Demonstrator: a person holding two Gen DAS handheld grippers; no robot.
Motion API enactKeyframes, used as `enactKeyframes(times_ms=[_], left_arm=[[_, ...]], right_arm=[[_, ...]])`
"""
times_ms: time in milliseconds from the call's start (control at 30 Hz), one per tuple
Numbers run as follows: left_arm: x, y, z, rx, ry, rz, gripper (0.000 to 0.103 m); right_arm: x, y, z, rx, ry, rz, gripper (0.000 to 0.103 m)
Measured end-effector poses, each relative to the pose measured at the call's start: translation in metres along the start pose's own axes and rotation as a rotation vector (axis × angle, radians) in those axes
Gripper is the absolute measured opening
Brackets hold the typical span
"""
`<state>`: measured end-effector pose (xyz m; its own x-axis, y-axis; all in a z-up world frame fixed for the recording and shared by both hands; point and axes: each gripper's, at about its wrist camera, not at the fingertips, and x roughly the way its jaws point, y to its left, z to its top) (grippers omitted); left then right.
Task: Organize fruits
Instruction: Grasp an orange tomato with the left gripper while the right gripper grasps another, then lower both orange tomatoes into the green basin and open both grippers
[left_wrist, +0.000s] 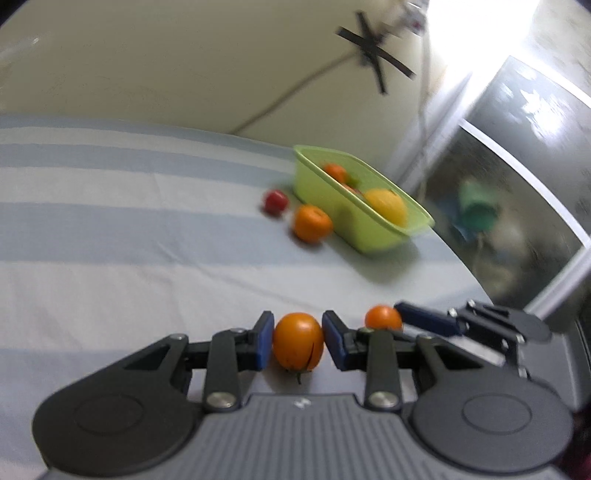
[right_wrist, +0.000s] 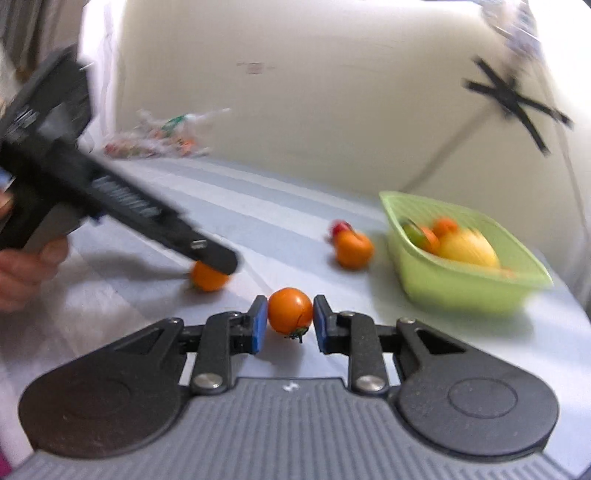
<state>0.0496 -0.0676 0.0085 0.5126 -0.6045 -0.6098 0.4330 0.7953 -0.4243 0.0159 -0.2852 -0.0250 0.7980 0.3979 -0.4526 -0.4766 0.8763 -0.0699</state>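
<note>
The job is part done. The green tub (left_wrist: 364, 218) sits far on the right of the striped cloth (left_wrist: 110, 258), and it already has some fruit in it: a big yellow fruit (left_wrist: 388, 205), a small orange one (left_wrist: 334, 171) and a few blurry bits I cannot name. 4 pieces are not in the tub yet. The left gripper (left_wrist: 298, 341) is pinching an orange tomato (left_wrist: 298, 341) with its blue pads touching both sides. The right gripper (right_wrist: 290, 319) is pinching another orange tomato (right_wrist: 290, 311) the same way, near the cloth. Both tomatoes are well apart from the tub. An orange fruit (left_wrist: 312, 222) lies on the cloth just beside the tub's left wall, and a small red fruit (left_wrist: 276, 202) lies next to it. I think these 4 need to go in the tub.
</note>
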Motion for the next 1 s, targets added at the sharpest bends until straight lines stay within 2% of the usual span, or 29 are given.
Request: enactKeyframes(times_ms=[67, 167, 367, 500, 600, 700, 767, 900, 1000], left_arm=[[0.0, -0.013, -0.008, 0.055, 0.006, 0.005, 0.03], [0.003, -0.03, -0.016, 0.136, -0.008, 0.057, 0.03], [-0.006, -0.042, -0.026, 0.192, -0.027, 0.118, 0.041], [-0.007, -0.044, -0.035, 0.22, -0.015, 0.153, 0.038], [-0.003, -0.047, -0.036, 0.236, -0.017, 0.171, 0.031], [0.002, -0.05, -0.027, 0.231, 0.002, 0.164, 0.031], [0.008, -0.053, -0.015, 0.228, 0.006, 0.142, 0.031], [0.019, -0.065, 0.024, 0.239, -0.046, 0.123, 0.031], [0.039, -0.069, 0.06, 0.216, -0.08, 0.116, 0.031]], right_arm=[[-0.007, -0.007, -0.01, 0.061, 0.006, -0.014, 0.029], [-0.005, -0.001, -0.018, 0.097, 0.013, -0.012, 0.03], [0.0, 0.004, -0.021, 0.092, 0.003, -0.019, 0.035], [-0.002, -0.002, -0.024, 0.1, 0.008, -0.024, 0.035], [0.001, -0.008, -0.026, 0.133, 0.018, -0.019, 0.03], [-0.001, -0.018, -0.027, 0.189, 0.004, 0.016, 0.03], [-0.005, -0.026, -0.025, 0.222, -0.035, 0.02, 0.03], [-0.018, -0.044, -0.012, 0.232, -0.15, -0.03, 0.03], [-0.017, -0.059, 0.0, 0.233, -0.199, -0.075, 0.03]])
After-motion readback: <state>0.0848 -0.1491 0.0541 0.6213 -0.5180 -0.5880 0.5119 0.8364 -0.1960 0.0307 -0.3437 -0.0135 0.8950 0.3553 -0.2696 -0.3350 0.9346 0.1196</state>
